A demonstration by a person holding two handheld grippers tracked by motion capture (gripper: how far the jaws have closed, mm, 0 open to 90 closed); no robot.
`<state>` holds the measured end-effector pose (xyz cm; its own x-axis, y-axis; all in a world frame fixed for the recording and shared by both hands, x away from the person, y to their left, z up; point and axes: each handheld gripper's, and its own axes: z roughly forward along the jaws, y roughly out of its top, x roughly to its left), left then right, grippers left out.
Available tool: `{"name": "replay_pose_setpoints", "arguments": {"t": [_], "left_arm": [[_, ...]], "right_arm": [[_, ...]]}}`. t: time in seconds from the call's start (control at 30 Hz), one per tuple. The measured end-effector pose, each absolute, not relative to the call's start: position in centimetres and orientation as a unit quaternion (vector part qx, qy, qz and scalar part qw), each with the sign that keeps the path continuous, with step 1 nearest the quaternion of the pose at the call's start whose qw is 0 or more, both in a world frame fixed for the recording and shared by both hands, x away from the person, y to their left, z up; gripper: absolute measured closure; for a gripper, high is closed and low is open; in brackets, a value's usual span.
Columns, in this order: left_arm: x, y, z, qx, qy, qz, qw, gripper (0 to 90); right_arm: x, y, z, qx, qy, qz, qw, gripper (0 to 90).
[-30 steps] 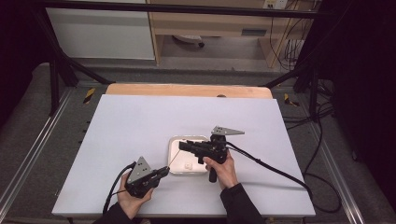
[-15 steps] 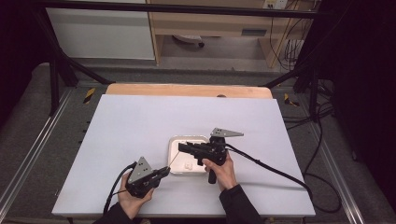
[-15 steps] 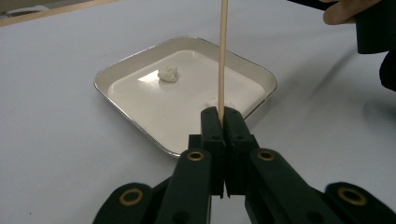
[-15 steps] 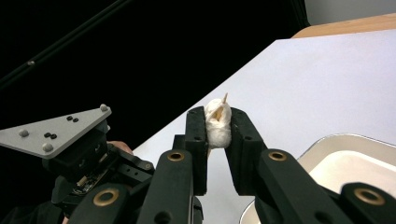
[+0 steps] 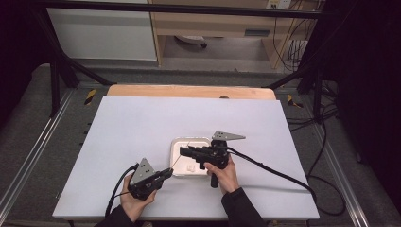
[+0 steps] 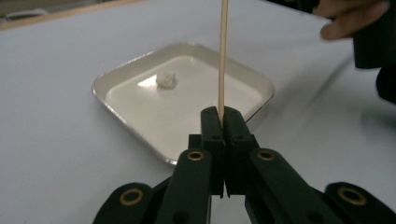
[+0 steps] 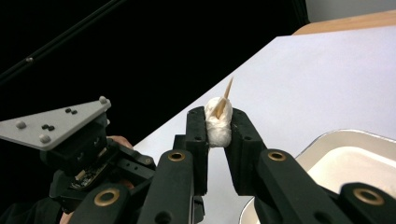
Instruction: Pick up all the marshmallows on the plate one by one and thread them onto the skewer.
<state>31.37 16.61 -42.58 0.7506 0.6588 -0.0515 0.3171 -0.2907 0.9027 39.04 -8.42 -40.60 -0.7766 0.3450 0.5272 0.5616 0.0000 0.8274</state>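
Right now the work turns on one line: the thin wooden skewer (image 6: pixel 222 56) clamped between the tight-shut jaws of the left gripper (image 6: pixel 223 114) and the soft white lump (image 7: pixel 218 122) pinched between the jaws of the right gripper (image 7: pixel 217 126). From the left gripper's view the skewer rises straight away from the jaws over the shallow white tray (image 6: pixel 116 77); in the right gripper's view its sharpened tip has come through the lump and pokes out at the top, so stick and lump are joined, with the long axis running from the left hand up and across toward the right. From the high view, the left gripper (image 5: pixel 163 174) sits at the near left corner of the tray (image 5: pixel 176 146), while the right gripper (image 5: pixel 185 151) hovers over the tray itself, both hands close together near the front edge of the white table (image 5: pixel 142 118). A second white lump (image 6: pixel 167 80) lies loose in the tray (nearer the right hand than the left). My reading is that the next move slides the held piece further down the stick along that same axis, so the right jaws must keep their squeeze square to the skewer; any tilt could tear the soft piece or bend the thin stick.
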Motion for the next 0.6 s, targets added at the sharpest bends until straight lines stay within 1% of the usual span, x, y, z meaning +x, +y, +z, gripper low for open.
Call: {"name": "replay_pose_setpoints", "arguments": {"t": [0.1,0.6], "left_arm": [[31.5,16.1,-42.6,0.789,0.311,0.173,0.501,88.6],[31.9,15.3,-42.7,0.787,0.321,0.173,0.497,88.4]], "right_arm": [[38.8,-8.0,-41.4,-0.321,-0.701,-0.629,0.095,80.0],[38.3,-7.4,-42.6,-0.323,-0.717,-0.612,0.083,77.8]]}}
